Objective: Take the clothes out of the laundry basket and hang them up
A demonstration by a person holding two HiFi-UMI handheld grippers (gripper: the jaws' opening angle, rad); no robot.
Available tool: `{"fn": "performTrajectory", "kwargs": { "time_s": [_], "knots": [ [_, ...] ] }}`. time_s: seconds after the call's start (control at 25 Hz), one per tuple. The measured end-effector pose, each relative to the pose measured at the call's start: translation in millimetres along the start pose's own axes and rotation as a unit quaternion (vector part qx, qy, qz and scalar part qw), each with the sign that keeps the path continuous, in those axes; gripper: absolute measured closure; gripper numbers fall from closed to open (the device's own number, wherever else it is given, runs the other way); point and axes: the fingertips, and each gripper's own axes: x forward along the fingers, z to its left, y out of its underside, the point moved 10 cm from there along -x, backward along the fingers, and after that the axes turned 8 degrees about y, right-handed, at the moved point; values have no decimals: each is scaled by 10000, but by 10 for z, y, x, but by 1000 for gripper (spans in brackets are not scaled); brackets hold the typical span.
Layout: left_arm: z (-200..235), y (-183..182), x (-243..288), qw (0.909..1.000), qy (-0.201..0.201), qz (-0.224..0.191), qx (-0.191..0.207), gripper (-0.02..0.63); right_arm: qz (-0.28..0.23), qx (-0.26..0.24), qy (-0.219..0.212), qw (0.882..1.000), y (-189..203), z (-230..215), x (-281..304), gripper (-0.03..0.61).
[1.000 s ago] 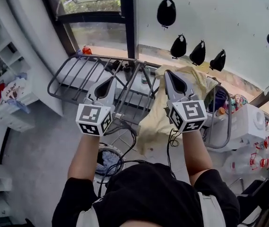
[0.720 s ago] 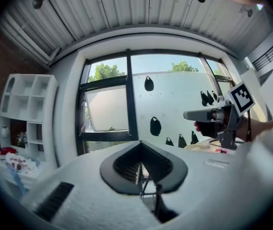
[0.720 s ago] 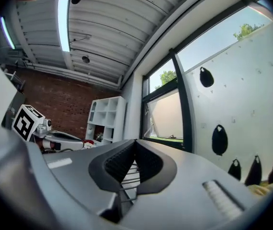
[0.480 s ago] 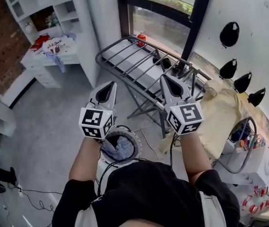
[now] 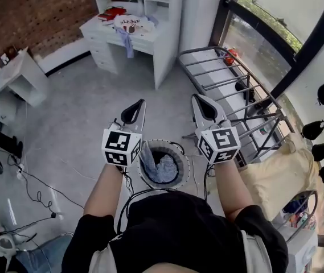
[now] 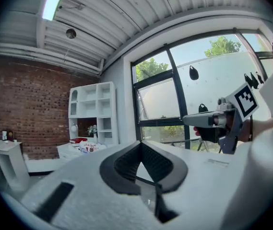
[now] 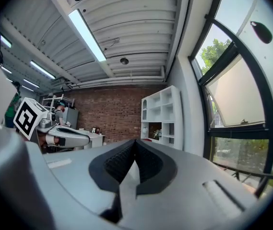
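A round white laundry basket (image 5: 180, 179) stands on the floor just in front of the person, with blue-grey clothes (image 5: 163, 168) inside. My left gripper (image 5: 140, 103) is held level above the basket's left side, shut and empty. My right gripper (image 5: 196, 98) is above its right side, also shut with nothing in it. Along the window stands a grey drying rack (image 5: 230, 81), with a cream cloth (image 5: 278, 175) draped over its near end. In the left gripper view the jaws (image 6: 140, 144) meet, and the right gripper (image 6: 212, 120) shows beside them. The right gripper view shows closed jaws (image 7: 135, 143).
A white desk and shelf unit (image 5: 133, 33) stands at the back by the brick wall. Black cables (image 5: 33, 186) trail across the grey floor at left. Several black clips (image 5: 321, 150) hang on the white wall at right. A small white table (image 5: 11, 75) is at far left.
The head view has swung from the drying rack and window down toward the floor, bringing the basket in between the arms. Both grippers stayed shut and side by side.
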Motion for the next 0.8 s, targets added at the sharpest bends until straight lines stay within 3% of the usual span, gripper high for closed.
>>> {"fn": "performTrajectory", "kwargs": {
  "time_s": [0.32, 0.64, 0.68, 0.8],
  "knots": [
    [425, 299, -515, 9977, -604, 218, -223, 609, 244, 13, -636, 9977, 221, 639, 393, 565],
    [570, 788, -654, 9949, -572, 475, -680, 591, 765, -27, -918, 9928, 718, 913, 514, 562],
    [574, 887, -648, 9941, -522, 534, -790, 542, 909, -28, -971, 9911, 830, 924, 525, 538],
    [566, 1241, -638, 9903, -399, 872, -1001, 503, 1460, -27, -1089, 9833, 1213, 954, 532, 457]
  ]
}}
